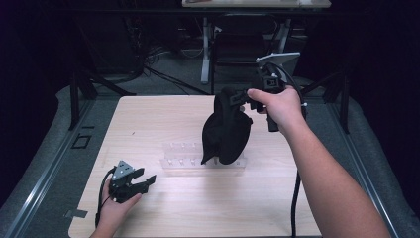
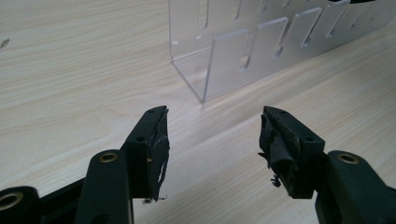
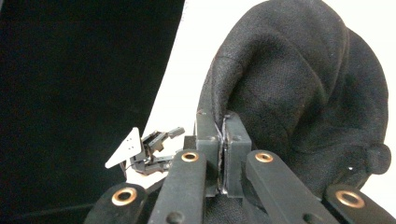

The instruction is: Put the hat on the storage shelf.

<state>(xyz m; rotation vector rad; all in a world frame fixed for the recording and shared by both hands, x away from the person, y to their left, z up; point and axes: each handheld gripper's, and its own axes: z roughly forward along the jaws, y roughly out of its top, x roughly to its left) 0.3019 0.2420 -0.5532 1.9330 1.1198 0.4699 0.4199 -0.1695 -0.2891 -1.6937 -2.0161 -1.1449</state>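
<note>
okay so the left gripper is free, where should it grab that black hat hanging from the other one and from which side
Probably the lower edge of the black hat, where the cloth hangs loose and thin above the clear rack. The left gripper rests open on the table to the hat's lower left, so come up from that side. The right gripper already pinches the top edge.

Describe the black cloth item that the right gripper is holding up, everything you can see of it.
The black cap is soft, matt woven fabric, sewn in panels, with a small cloth button showing in the right gripper view. It hangs limp and folded, lifted off the table, its lower end dangling in front of the clear acrylic rack; whether it touches the rack cannot be told. The right gripper pinches a fold of its edge between shut jaws.
</note>
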